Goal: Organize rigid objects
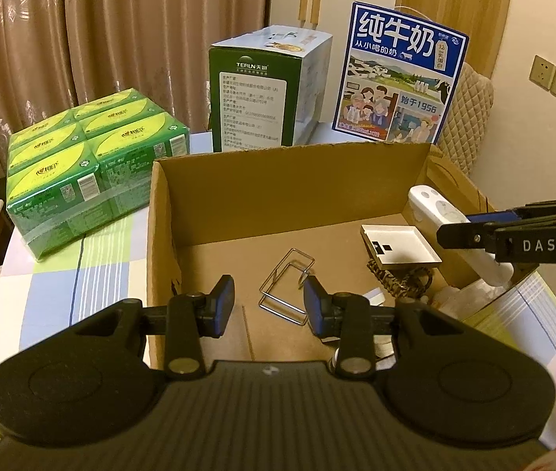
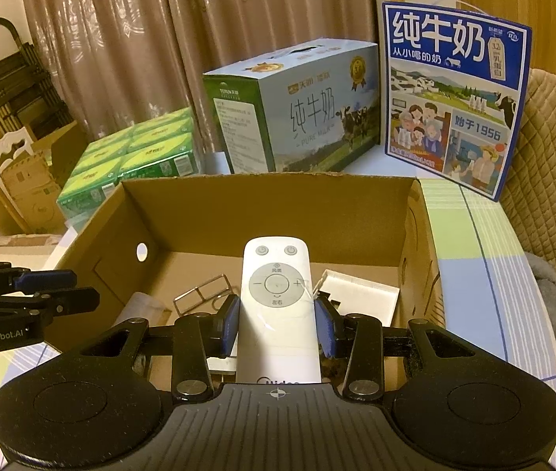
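Left wrist view: left gripper (image 1: pixel 269 305) at lower centre, jaws narrowly apart, nothing between them; the wire stand (image 1: pixel 288 286) lies just past its tips on the floor of the cardboard box (image 1: pixel 278 192). White tray (image 1: pixel 399 245) sits right of centre, a braided cord (image 1: pixel 399 280) below it. Right gripper (image 1: pixel 474 235) enters from the right edge with the white remote control (image 1: pixel 435 206) over the box's right wall. Risk: remote released too near that wall tips outside.

Right wrist view: right gripper (image 2: pixel 277 322) at lower centre, pads pressed on the remote's (image 2: pixel 276 294) sides, remote pointing into the box (image 2: pixel 270 208), above the tray (image 2: pixel 360 294). Risk: smooth casing slips, drops onto tray or stand (image 2: pixel 203 294). Left gripper (image 2: pixel 54 298) hangs at the left edge; both could collide.
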### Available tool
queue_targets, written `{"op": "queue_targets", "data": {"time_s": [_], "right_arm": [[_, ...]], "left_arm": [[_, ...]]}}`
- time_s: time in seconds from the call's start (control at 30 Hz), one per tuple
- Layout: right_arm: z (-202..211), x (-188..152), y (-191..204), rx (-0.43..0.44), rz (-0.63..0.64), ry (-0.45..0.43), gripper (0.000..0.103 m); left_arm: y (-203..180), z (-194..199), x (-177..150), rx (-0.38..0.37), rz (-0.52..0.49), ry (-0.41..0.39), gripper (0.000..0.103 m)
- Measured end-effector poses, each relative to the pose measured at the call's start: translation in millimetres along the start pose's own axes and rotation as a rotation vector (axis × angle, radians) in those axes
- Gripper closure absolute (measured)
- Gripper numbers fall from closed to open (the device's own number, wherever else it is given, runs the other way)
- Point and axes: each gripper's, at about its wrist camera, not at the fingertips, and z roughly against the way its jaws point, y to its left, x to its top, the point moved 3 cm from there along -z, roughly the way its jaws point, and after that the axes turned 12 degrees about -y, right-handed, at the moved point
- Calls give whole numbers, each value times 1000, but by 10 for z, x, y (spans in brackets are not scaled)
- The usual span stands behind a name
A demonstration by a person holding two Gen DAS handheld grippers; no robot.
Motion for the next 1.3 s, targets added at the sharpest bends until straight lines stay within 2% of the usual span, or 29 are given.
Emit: {"op": "queue_targets", "data": {"time_s": [0.3,0.57,0.8,1.13,1.3], "right_arm": [[-5,41,15,0,-3,-4,65],[-22,94,29,21,-28,-41,65],[71,128,6,15,-43,-83,55],[249,89,-25,-5,-60,-83,52],[407,57,17,0,-69,-74,52]], "left_arm": [[0,3,-1,0,0,1,70],[3,4,0,0,0,1,70],[-3,44,-1,13,12,0,69],[-49,228,1,27,23,-21,62],[-128,418,21,41,40,-47,50]]}}
